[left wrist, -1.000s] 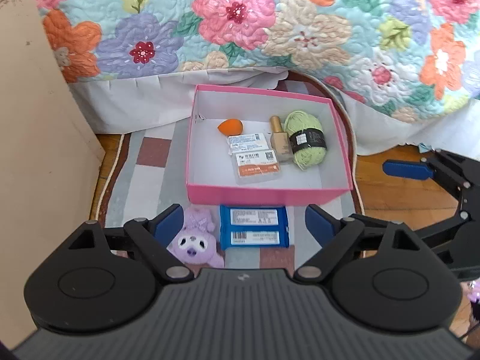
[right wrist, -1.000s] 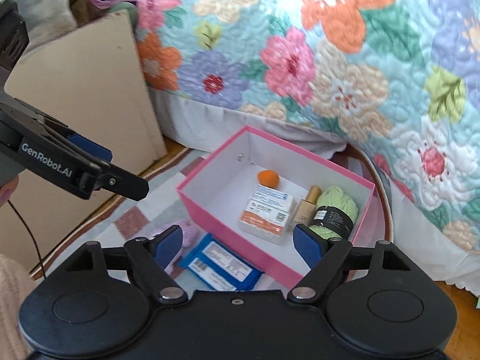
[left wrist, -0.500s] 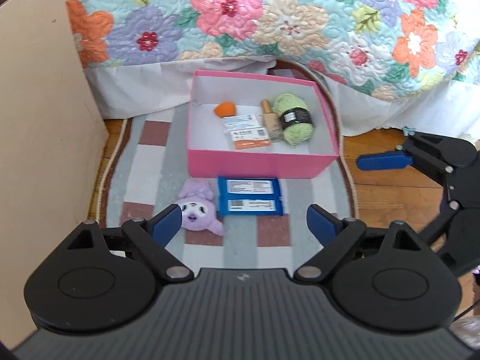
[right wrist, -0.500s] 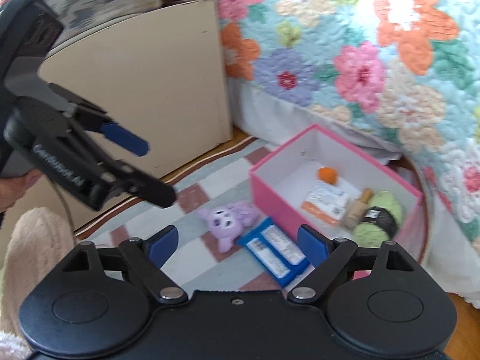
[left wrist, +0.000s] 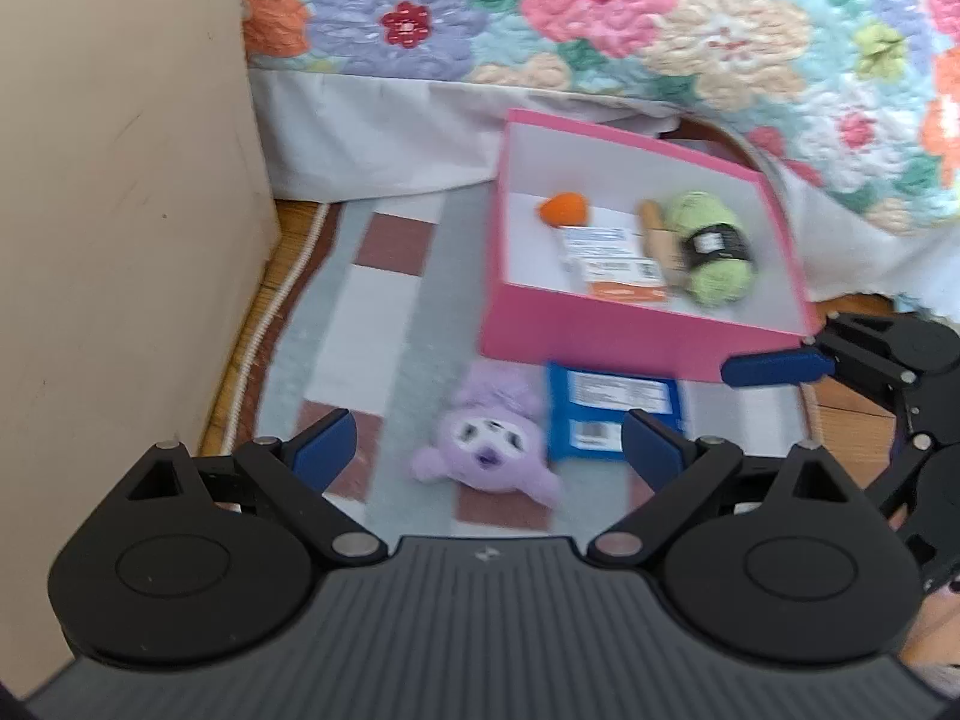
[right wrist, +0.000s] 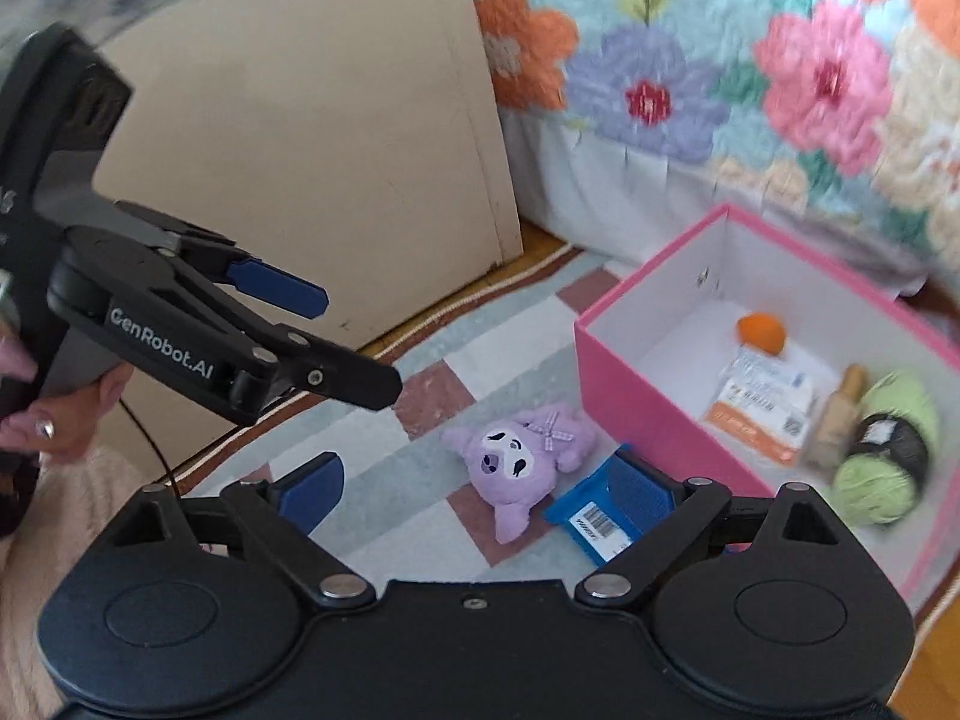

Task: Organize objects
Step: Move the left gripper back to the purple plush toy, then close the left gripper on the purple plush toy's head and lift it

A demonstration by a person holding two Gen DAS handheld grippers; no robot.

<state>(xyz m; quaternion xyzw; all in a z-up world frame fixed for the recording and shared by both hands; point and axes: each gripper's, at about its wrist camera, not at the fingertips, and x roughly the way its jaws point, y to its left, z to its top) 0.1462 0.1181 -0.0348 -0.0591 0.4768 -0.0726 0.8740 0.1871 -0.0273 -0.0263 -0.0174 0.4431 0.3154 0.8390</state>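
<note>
- Between the left gripper's (left wrist: pixel 489 441) spread jaws sits nothing at all; they hang wide open above the purple plush toy (left wrist: pixel 489 450), gripping nothing.
- Same story for the right gripper (right wrist: pixel 477 495): jaws gaping, empty, the plush just beyond them on the striped rug (right wrist: pixel 456 336).
- Just beside the plush lies the blue packet (left wrist: pixel 609 411), flat on the rug against the front wall of the pink box (left wrist: pixel 606 333).
- Inside the box: an orange sponge (left wrist: pixel 564 209), a white-and-orange packet (left wrist: pixel 612 264), a small bottle (right wrist: pixel 837 414) and green yarn (left wrist: pixel 714 249).
- My read: the plush looks like the next pick. Come straight down, straddle its soft body, close gently, then lift clear over the pink wall.
- Watch that the jaws don't snag the blue packet alongside.
- Hard to make out: both views are motion-blurred, labels are unreadable, and the right gripper's finger covers part of the blue packet.
</note>
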